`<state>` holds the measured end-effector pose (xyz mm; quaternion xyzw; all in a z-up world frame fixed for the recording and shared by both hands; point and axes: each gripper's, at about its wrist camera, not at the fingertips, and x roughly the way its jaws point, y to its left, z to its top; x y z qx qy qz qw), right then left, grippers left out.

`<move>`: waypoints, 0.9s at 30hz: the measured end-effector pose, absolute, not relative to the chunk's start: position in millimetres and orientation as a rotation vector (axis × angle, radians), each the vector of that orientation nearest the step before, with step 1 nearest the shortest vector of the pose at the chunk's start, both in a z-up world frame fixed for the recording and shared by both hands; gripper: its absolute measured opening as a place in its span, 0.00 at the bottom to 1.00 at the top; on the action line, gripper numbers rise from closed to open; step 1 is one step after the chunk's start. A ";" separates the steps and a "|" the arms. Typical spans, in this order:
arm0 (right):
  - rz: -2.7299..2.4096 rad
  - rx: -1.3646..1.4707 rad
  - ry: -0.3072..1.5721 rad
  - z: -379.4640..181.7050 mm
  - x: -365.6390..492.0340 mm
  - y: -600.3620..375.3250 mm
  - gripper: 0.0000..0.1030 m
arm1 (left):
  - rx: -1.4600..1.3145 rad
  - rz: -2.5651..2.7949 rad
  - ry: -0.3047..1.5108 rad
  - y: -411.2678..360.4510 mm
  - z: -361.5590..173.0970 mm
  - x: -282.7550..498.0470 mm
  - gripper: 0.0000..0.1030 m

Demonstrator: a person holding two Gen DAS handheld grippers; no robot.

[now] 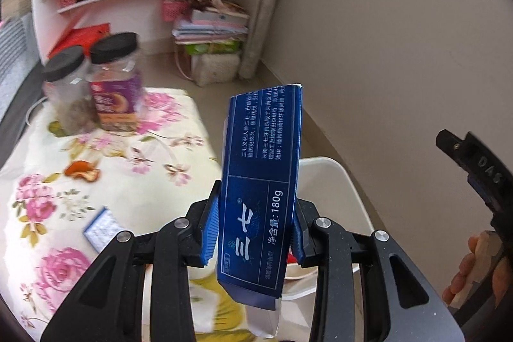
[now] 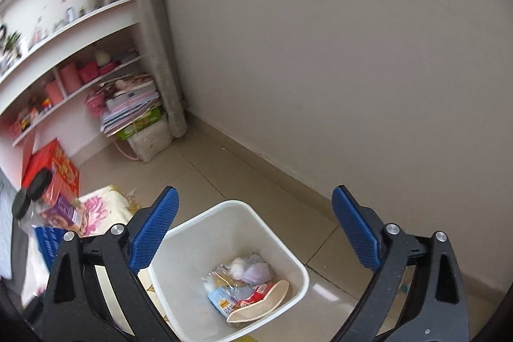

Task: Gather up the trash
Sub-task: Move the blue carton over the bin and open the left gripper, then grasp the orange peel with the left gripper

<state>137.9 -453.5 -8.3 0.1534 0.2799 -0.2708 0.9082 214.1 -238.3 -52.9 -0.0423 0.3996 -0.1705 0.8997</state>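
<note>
Left gripper: ribbed blue pads pinch a dark blue cardboard toothpaste box across its narrow sides. Box is long, rectangular, glossy print, standing nearly upright with a slight tilt; lower flap hangs open below the pads. It sits above the edge where the floral cloth meets the white bin.

Right gripper: jaws spread wide, nothing between them; textured blue pads flank the bin from above. No earlier frame to compare.

Bin: smooth white plastic, rounded-square mouth, tapering walls, on glossy beige floor tile. Inside: crinkled clear wrappers, a pale lilac wad, a red-and-white packet, a curved cream piece.

Cloth-covered surface: soft quilted fabric, pink roses. On it, orange peel, a small blue-edged flat packet, two clear plastic jars with black lids, blurred, touching each other.

Open room: plain wall and bare tile to the right of the bin; shelves and a stack of books far back. A hand shows at the right edge of the left view
</note>
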 end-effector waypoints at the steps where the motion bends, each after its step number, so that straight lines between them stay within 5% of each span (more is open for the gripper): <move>1: -0.568 0.332 0.575 -7.9 134.9 -460.2 0.90 | -0.088 -0.361 0.837 -245.7 -55.0 216.4 0.35; 8: -0.599 0.375 0.559 -5.7 129.0 -479.7 0.92 | -0.095 -0.426 0.877 -292.2 -62.3 226.4 0.37; 12: -0.601 0.406 0.559 -5.9 130.8 -484.2 0.93 | -0.085 -0.453 0.912 -308.5 -66.8 228.2 0.64; 27: -0.424 0.295 0.662 -15.4 174.7 -409.6 0.93 | 0.250 -0.233 0.988 -207.0 -108.3 278.9 0.71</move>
